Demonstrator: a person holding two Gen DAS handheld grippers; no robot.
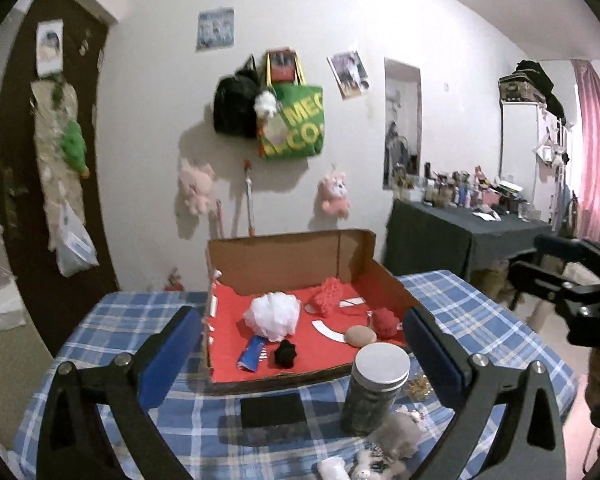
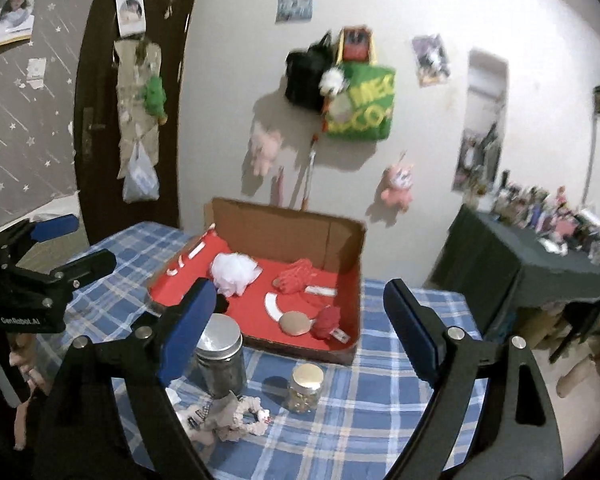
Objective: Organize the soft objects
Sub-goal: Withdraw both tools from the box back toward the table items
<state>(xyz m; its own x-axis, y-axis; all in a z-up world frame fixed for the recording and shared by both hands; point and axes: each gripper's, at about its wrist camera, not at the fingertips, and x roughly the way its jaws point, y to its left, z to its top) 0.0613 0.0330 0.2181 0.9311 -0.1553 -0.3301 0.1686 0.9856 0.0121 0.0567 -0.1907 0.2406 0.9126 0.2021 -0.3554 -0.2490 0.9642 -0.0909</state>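
A cardboard box (image 1: 292, 256) lined in red stands on the blue checked tablecloth. In it lie a white mesh puff (image 1: 274, 316), a red knitted piece (image 1: 328, 294), a red pompom (image 1: 385, 320), a beige round sponge (image 1: 360, 336) and a black pompom (image 1: 286, 354). A heap of grey and white soft pieces (image 2: 224, 416) lies on the cloth in front. My left gripper (image 1: 302, 328) hovers open before the box, holding nothing. My right gripper (image 2: 300, 300) is also open and bare, above the cloth near the box's front right corner (image 2: 350, 354).
A dark jar with a silver lid (image 1: 376, 384) and a small gold-lidded jar (image 2: 305, 388) stand in front of the box. A black block (image 1: 272, 408) lies near them. A dark cluttered side table (image 1: 460, 236) is at the right; bags and plush toys hang on the wall.
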